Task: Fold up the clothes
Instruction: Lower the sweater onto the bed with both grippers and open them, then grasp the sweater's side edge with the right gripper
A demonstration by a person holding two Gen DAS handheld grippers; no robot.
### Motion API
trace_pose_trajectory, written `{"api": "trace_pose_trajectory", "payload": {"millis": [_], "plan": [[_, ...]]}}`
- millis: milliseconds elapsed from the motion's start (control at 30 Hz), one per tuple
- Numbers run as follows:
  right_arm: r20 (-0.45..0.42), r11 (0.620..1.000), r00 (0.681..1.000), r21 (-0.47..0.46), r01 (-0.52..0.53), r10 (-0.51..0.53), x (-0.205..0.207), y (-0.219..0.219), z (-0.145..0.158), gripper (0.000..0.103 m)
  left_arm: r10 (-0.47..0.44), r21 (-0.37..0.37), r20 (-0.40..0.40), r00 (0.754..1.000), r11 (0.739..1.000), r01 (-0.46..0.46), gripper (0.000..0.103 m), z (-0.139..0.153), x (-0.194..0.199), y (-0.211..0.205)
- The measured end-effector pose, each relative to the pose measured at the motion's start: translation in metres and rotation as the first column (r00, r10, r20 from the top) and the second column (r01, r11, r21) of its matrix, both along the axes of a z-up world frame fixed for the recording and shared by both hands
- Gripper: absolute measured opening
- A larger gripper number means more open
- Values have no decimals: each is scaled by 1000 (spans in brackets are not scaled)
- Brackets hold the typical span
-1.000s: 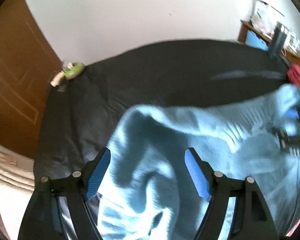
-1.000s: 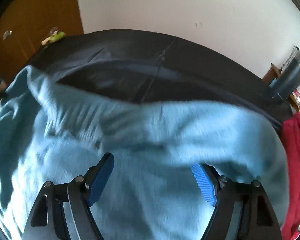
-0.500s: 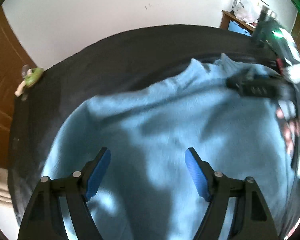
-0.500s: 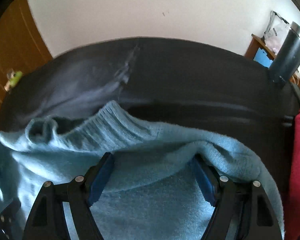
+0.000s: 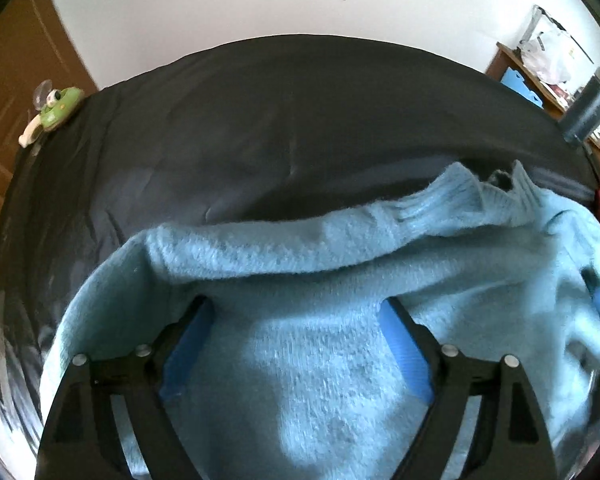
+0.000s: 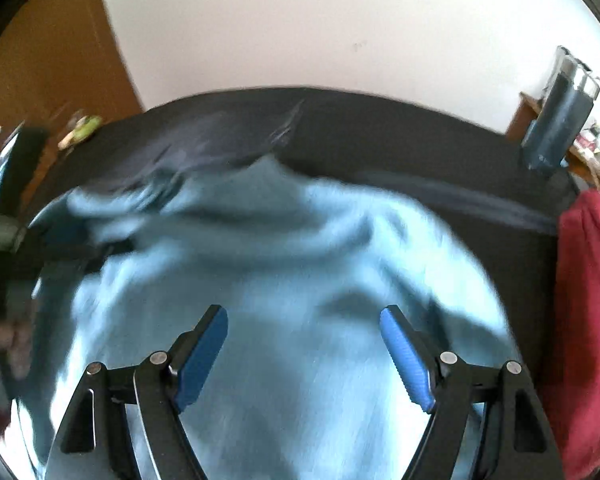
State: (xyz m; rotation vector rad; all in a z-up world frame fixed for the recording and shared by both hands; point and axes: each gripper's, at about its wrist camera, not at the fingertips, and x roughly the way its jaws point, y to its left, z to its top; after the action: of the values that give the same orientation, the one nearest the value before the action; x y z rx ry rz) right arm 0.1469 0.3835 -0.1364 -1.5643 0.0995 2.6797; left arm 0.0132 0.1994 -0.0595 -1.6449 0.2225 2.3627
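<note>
Light-blue fuzzy knit sweater (image 5: 300,360), one item, is lying spread over a black cloth-covered table (image 5: 260,120), its ribbed collar (image 5: 460,196) pointing toward the far right edge and a long fold of fabric (image 5: 280,248) lying doubled over across its far side. Left gripper (image 5: 296,340) is resting low over the knit with its jaws spread wide; the blue finger pads (image 5: 188,344) are tucking partly under that doubled-over fold, yet nothing is being pinched between them. Right gripper (image 6: 304,348) is hanging above the sweater's middle, jaws likewise wide apart and holding nothing; its view is blurring, so finer creases cannot be told there. Dark red garment (image 6: 588,300) is lying just beside the sweater at the table's right edge; dark steel tumbler (image 6: 560,120) is standing at the far right corner; small green toy (image 5: 58,108) is sitting at the far left corner. Step in hand, by judgement: a fold is lying laid across the sweater with both claws released, which is fitting either a fold just set down or one about to be regripped and adjusted. Any further fold is calling for a fresh grip on an edge with both claws, lifted evenly so the soft knit is not bunching.
</note>
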Motion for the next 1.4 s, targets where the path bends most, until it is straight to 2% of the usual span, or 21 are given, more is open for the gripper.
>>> {"api": "trace_pose_trajectory", "payload": {"millis": [167, 267, 500, 600, 800, 867, 1000, 1200, 1300, 1333, 1367, 1400], "plan": [[14, 996, 996, 2, -88, 88, 60, -19, 1, 81, -11, 7, 0, 1000, 1000, 11, 88, 19, 29, 5], [28, 996, 995, 9, -92, 92, 83, -10, 0, 81, -18, 8, 13, 1000, 1000, 18, 88, 26, 49, 11], [-8, 999, 1000, 23, 28, -28, 163, 51, 16, 81, -59, 25, 44, 997, 998, 58, 88, 35, 117, 37], [-16, 996, 996, 33, 83, -83, 196, 75, 13, 81, -87, 25, 48, 995, 996, 86, 88, 37, 146, 49], [5, 986, 986, 35, 166, -166, 279, 127, 17, 80, -133, 29, 49, 990, 991, 132, 88, 39, 200, 67], [19, 983, 983, 31, 179, -180, 299, 139, 14, 77, -148, 31, 49, 988, 989, 147, 88, 40, 218, 73], [52, 985, 984, -11, 171, -170, 322, 152, 0, 71, -178, 33, 49, 983, 984, 177, 88, 41, 254, 85], [38, 986, 992, -111, 123, -119, 326, 149, -14, 70, -174, 17, 29, 984, 985, 173, 88, 46, 268, 91], [54, 989, 996, -127, 77, -70, 317, 137, -23, 50, -169, 7, 26, 985, 986, 168, 88, 46, 273, 90], [71, 990, 996, -129, 63, -55, 315, 134, -28, 36, -165, 4, 26, 986, 986, 165, 88, 46, 274, 88], [80, 990, 996, -126, 60, -50, 315, 132, -30, 29, -162, 1, 26, 986, 987, 162, 88, 46, 275, 87], [88, 991, 995, -123, 57, -46, 314, 130, -32, 27, -159, -1, 26, 987, 987, 159, 88, 45, 277, 86]]}}
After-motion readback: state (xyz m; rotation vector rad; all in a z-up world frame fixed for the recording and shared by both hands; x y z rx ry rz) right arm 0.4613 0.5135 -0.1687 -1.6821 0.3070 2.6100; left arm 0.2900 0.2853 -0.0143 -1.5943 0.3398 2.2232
